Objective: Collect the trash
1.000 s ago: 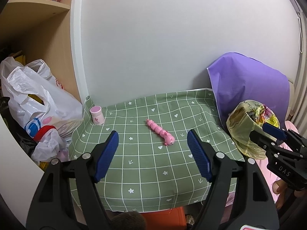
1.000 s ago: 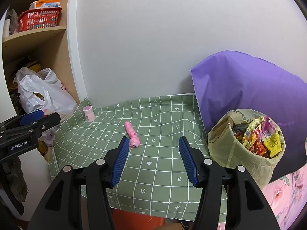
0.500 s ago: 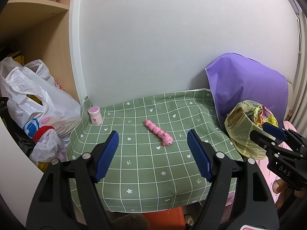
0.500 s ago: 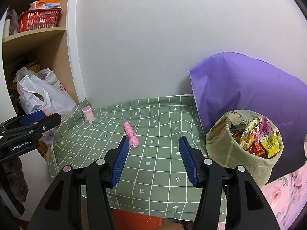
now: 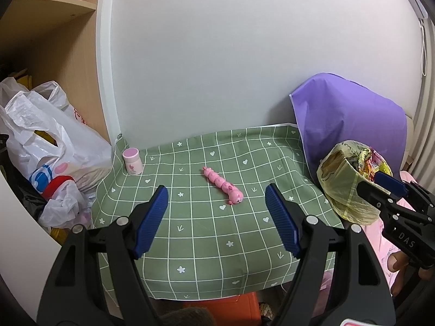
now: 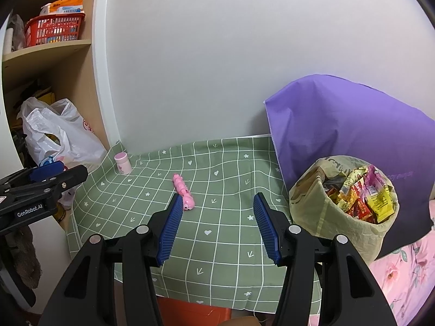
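Both grippers have drifted back slightly from the green checked cloth [image 5: 206, 233], the left gripper [image 5: 217, 203] and right gripper [image 6: 216, 217] spread and empty, leaving the wrapper-filled trash bag [image 6: 345, 217] beside the purple sheet [image 6: 353, 135], so collecting looks nearly done.

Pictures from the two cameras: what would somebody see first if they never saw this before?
Probably the pink caterpillar toy lying alone mid-way across the green checked tablecloth. Next, the yellowish bag stuffed with bright snack wrappers at the cloth's right edge, in front of a big purple sheet. A small pink-capped bottle stands at the back left corner.
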{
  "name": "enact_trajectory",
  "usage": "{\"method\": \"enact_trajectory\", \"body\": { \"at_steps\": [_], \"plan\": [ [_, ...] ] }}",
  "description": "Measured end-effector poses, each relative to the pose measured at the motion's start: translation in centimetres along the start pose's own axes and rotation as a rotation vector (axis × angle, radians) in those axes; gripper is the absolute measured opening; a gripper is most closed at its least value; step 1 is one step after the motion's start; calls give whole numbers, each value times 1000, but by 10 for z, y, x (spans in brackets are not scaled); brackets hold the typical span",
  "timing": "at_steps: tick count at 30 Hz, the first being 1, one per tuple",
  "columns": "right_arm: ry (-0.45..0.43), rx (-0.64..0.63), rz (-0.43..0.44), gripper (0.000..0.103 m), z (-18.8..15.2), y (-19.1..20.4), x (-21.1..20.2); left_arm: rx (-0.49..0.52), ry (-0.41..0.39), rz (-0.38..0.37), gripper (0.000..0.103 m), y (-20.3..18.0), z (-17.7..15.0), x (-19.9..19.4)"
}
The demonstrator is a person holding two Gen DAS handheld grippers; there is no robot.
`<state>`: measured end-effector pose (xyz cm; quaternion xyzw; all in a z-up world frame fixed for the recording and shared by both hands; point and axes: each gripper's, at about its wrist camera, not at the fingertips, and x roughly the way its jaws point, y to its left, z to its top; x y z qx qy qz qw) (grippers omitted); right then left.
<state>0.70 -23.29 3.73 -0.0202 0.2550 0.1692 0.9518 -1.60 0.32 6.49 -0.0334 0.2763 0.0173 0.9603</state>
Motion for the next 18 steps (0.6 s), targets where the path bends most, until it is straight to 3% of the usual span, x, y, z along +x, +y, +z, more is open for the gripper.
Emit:
{"method": "enact_trajectory", "body": {
  "at_steps": [9,13,16,18],
  "plan": [
    [21,-11,-11,51,2,1,8,-20,21,1,70,4,0,10],
    [64,-34,-11,51,1,-1,29,-73,137,9,70,22,-7,49],
    [143,-100,44,58,-2,3,77,-169,279,77,70,53,-22,112],
    [204,-111,108,58,-2,3,120,-232,316,130,70,72,-29,146]
  ]
}}
